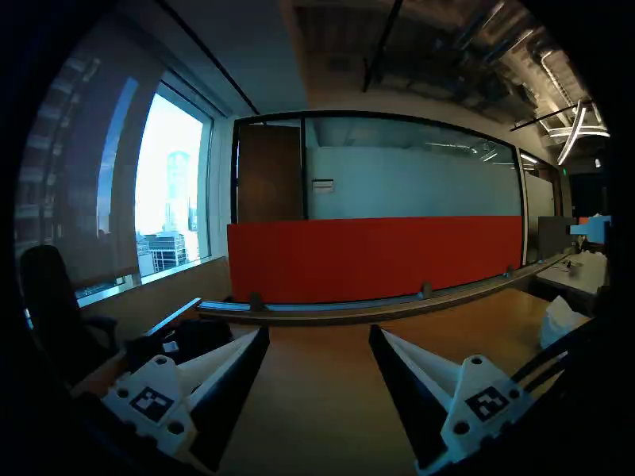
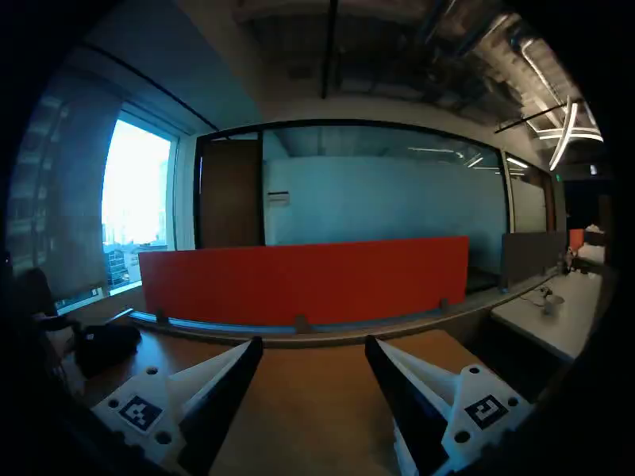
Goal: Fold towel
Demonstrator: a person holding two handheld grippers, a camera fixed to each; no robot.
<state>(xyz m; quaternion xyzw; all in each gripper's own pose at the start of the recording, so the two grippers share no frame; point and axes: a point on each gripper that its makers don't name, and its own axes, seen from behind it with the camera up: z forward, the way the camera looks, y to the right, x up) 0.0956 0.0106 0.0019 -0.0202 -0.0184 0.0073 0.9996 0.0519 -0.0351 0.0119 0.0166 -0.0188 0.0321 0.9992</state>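
Note:
My left gripper [image 1: 317, 329] is open over a brown wooden desk [image 1: 317, 412], with nothing between its white and black fingers [image 1: 230, 365]. At the right edge of the left gripper view a white crumpled piece [image 1: 559, 317] lies on the desk; I cannot tell whether it is the towel. My right gripper [image 2: 312, 339] is open too, held above the same kind of wooden desk [image 2: 309, 420], and its fingers [image 2: 214, 381] hold nothing.
A red divider panel [image 1: 373, 258] [image 2: 302, 282] stands along the desk's far edge. A black bag [image 1: 182, 337] [image 2: 107, 345] lies at the left. A dark chair [image 1: 48, 301] stands by the window. A pale desk [image 2: 548, 317] lies to the right.

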